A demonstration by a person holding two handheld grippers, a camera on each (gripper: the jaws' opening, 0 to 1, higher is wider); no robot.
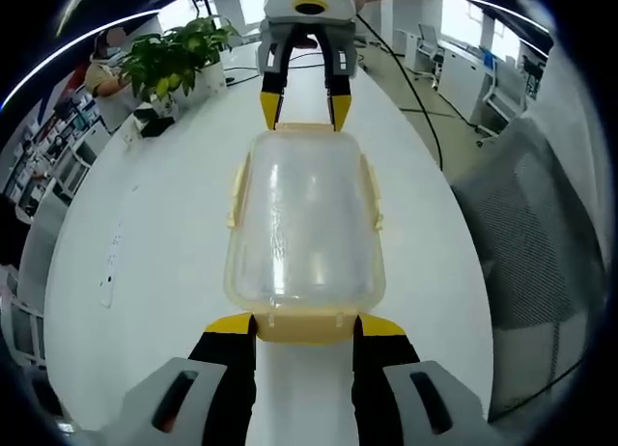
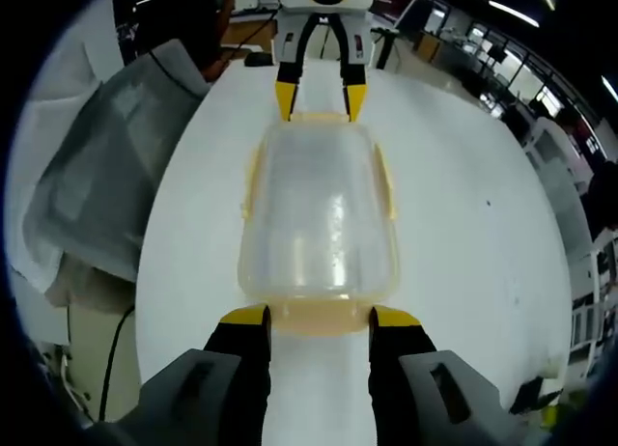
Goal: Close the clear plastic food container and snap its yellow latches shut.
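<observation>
The clear container [image 1: 305,236] with yellow latches lies lidded on the white counter [image 1: 154,263] between both grippers' spread-apart jaws, office desks beyond.

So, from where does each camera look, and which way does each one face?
Left gripper view: rides on the left claw, looking along the white table over the food container toward the right claw and a potted plant.
Right gripper view: rides on the right claw, looking the opposite way over the food container toward the left claw.
Shared: the container, the table, both claws; the two cameras face each other, one at each short end.
</observation>
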